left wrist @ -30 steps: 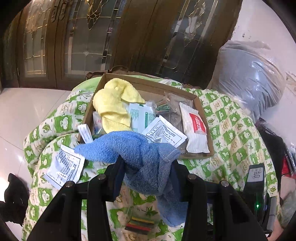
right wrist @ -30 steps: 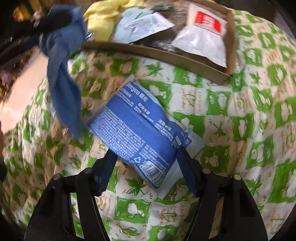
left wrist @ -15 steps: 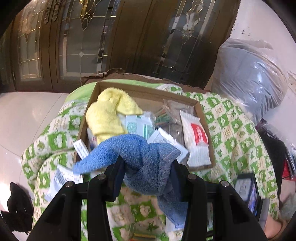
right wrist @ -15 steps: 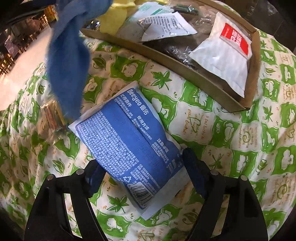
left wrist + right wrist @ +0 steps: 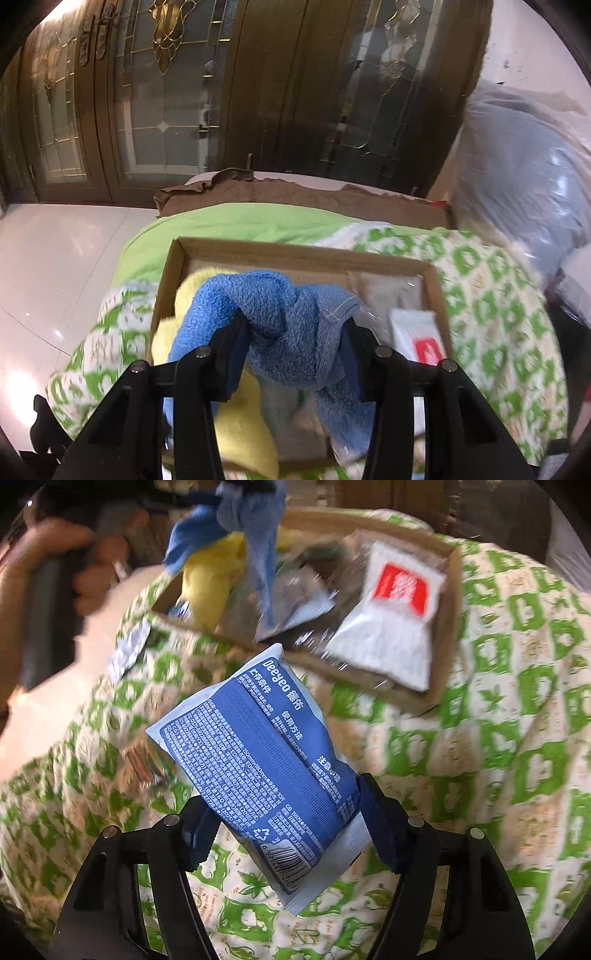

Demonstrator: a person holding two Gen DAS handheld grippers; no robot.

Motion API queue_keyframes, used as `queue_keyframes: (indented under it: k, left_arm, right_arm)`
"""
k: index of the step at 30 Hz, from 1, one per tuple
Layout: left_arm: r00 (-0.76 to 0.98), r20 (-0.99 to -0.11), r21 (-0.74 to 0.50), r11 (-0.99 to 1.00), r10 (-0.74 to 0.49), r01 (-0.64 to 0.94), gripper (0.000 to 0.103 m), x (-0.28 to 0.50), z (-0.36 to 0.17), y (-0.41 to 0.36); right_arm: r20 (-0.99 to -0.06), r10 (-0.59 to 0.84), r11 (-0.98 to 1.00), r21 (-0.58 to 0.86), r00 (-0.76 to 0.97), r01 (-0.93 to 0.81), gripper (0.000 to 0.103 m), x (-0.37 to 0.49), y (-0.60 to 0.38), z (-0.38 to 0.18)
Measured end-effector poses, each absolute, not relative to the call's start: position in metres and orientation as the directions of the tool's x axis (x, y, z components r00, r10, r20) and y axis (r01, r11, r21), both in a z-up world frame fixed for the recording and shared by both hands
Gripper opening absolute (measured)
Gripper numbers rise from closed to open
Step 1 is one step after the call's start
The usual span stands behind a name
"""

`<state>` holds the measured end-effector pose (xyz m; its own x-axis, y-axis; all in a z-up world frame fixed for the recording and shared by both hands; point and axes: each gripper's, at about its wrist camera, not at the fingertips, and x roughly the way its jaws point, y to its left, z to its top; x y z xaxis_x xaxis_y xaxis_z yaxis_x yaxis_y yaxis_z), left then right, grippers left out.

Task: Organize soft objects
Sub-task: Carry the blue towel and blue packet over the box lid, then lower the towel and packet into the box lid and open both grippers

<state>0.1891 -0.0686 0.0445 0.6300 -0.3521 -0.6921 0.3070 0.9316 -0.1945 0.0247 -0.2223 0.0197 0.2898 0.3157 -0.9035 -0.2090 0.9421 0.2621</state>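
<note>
My left gripper (image 5: 293, 328) is shut on a bunched blue towel (image 5: 273, 295) and holds it over the open cardboard box (image 5: 295, 253). A yellow towel (image 5: 240, 435) lies in the box's left side, and a white packet with a red label (image 5: 417, 332) lies at its right. In the right wrist view, a blue printed packet (image 5: 251, 746) sits tilted between the fingers of my right gripper (image 5: 288, 808). The jaws are closing and the pads press its lower end. The packet hangs above the green-and-white quilt (image 5: 498, 738), in front of the box (image 5: 452, 627).
A person's hand (image 5: 44, 565) holds the left gripper at the upper left. A paper leaflet (image 5: 127, 651) and a small brown item (image 5: 144, 764) lie on the quilt. A plastic-wrapped grey bundle (image 5: 524, 177) stands at the right, and wood-and-glass doors (image 5: 221, 92) stand behind.
My left gripper has carried the blue towel forward, from in front of the box to over it. My right gripper has closed on the blue packet and raised it off the quilt.
</note>
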Motion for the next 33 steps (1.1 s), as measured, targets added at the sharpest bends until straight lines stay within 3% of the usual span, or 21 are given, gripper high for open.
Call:
queue_keyframes:
  k: [7,14,23,33]
  left_arm:
    - [0.616,-0.737,-0.152,0.956,-0.278,0.250,0.045,0.228,0.012,-0.069]
    - [0.628,-0.743,-0.108,0.968,-0.231,0.227,0.045,0.243,0.002,-0.066]
    - [0.648,-0.729,-0.069,0.966,-0.220,0.250,0.047,0.243,-0.001,-0.072]
    - [0.685,-0.706,-0.005,0.968,-0.181,0.250,0.053,0.235,-0.002,-0.080]
  right_arm:
    - [-0.894,0.253,0.967,0.217,0.371,-0.135,0.070,0.058,-0.262,0.046]
    - [-0.900,0.174,0.978,0.111,0.399,-0.176,0.070,0.139,-0.261,0.062]
    - [-0.922,0.094,0.982,0.024,0.375,-0.186,0.071,0.204,-0.236,0.039]
    - [-0.928,0.068,0.985,0.003,0.367,-0.175,0.074,0.218,-0.229,0.020]
